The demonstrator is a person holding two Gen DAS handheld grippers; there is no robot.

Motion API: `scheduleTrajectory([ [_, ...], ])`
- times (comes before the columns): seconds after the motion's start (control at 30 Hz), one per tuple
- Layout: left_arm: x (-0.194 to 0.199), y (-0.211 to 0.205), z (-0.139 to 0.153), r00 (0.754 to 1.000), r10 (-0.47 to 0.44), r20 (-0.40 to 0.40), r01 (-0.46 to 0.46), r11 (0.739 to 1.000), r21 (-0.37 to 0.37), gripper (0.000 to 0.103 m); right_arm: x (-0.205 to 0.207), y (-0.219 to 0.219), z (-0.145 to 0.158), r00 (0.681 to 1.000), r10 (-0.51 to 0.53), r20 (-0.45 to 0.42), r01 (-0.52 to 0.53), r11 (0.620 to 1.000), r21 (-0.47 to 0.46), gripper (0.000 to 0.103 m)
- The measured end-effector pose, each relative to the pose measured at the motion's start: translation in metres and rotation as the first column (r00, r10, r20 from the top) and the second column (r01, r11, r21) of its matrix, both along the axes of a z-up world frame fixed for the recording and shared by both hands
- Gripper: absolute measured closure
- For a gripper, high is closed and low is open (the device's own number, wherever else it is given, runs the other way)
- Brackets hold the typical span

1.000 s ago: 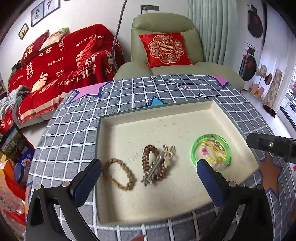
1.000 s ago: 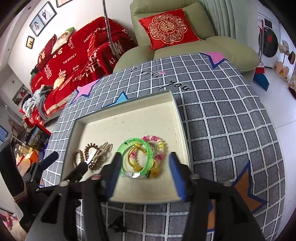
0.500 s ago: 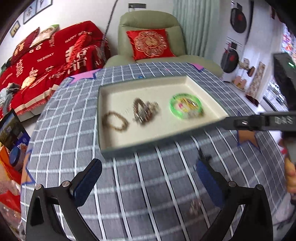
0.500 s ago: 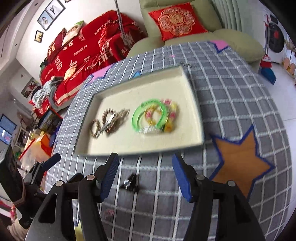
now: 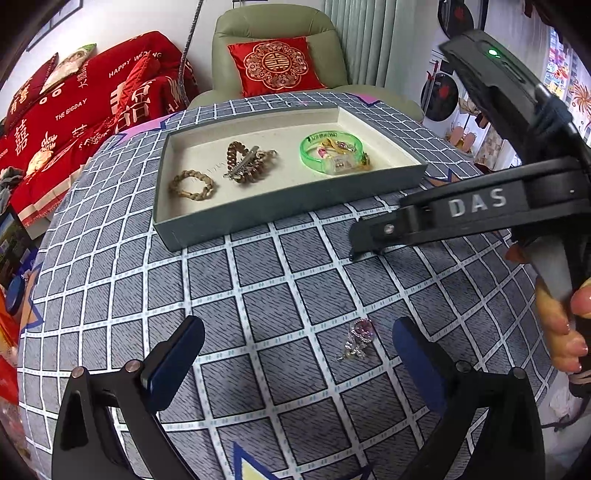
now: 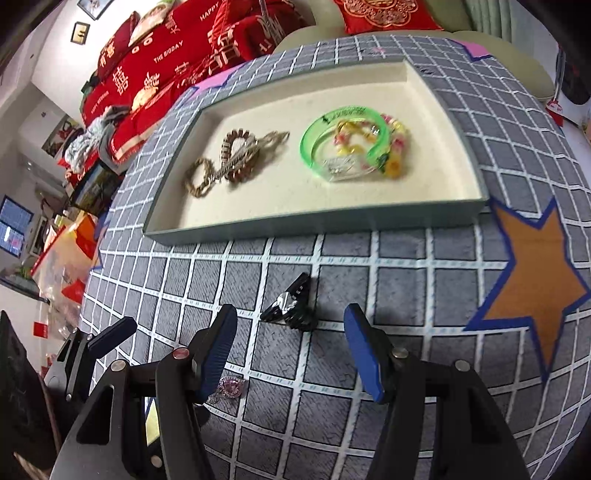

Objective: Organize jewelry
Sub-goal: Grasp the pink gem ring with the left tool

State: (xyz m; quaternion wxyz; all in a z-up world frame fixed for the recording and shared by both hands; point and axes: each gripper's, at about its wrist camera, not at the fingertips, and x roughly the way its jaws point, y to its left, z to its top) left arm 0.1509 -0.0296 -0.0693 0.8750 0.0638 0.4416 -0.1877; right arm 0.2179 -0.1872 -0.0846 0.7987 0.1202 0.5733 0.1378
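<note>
A grey tray (image 5: 280, 216) (image 6: 314, 221) with a cream lining holds a braided bracelet (image 5: 192, 184), a brown bead bracelet with a hair clip (image 5: 245, 164) and a green bangle (image 5: 330, 151) (image 6: 341, 142) with colourful beads. A pink-stone brooch (image 5: 358, 338) (image 6: 229, 387) lies on the cloth between my left gripper's open jaws, nearer the right one. My left gripper (image 5: 299, 358) is open and empty. A black claw clip (image 6: 291, 308) lies on the cloth just ahead of my right gripper (image 6: 290, 350), which is open and empty.
The round table has a grey checked cloth (image 5: 258, 295) with star patches (image 6: 535, 266). A red sofa (image 5: 74, 110) and a green armchair (image 5: 277, 26) stand behind. The right gripper's body (image 5: 480, 206) crosses the left wrist view.
Both grippers have pulled back from over the tray toward the near side of the table. The brooch and the black clip have come into view.
</note>
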Motion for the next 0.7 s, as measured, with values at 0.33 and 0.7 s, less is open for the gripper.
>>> scheduleTrajectory([
  [0.33, -0.002, -0.008, -0.007, 1.0, -0.009, -0.014, 0.009, 1.0, 0.008, 0.005, 0.004, 0.021, -0.008, 0.998, 0.063, 0.017, -0.061, 0.991, -0.119, 0.049],
  [0.7, 0.004, -0.021, -0.017, 0.999, -0.025, -0.046, 0.026, 0.999, 0.029, 0.021, 0.007, 0.024, -0.005, 0.995, 0.086, 0.056, -0.072, 0.973, -0.219, 0.063],
])
